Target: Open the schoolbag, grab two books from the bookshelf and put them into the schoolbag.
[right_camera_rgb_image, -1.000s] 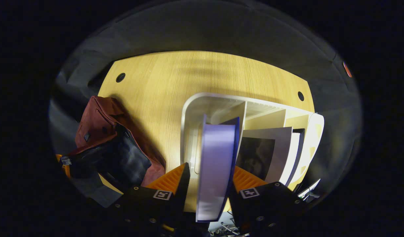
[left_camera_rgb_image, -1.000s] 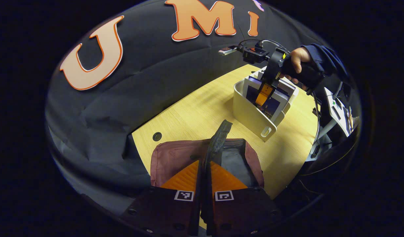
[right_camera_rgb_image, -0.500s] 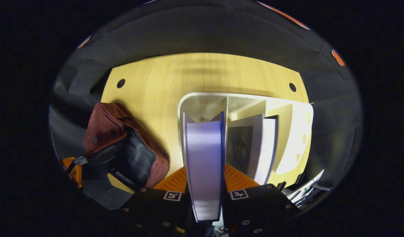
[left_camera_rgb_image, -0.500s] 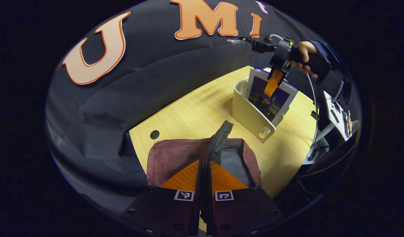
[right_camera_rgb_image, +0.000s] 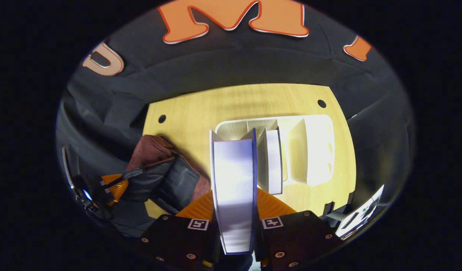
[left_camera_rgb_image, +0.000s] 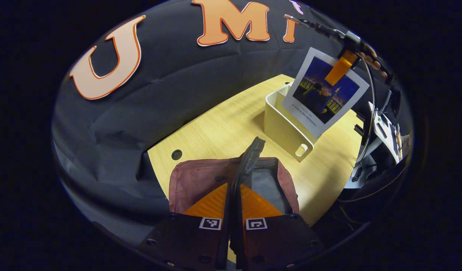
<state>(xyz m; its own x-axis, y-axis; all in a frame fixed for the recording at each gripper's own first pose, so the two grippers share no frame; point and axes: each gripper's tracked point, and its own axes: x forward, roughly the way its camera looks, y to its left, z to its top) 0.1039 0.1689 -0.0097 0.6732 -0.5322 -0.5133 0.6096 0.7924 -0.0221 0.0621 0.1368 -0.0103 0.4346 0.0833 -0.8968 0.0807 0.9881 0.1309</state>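
our right gripper has its jaws pinching one book, held up above the white bookshelf on the desk. left gripper view shows its cover; right gripper view shows one more book inside. left gripper jaws are clamped on the schoolbag zipper flap.

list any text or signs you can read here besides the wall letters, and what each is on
Book held in the right gripper: a line of print under the cover picture, too small to read.
Square black-and-white coded markers on the left gripper: patterns, no words.
Same kind of markers on the right gripper: no words.
Nothing else is legible.
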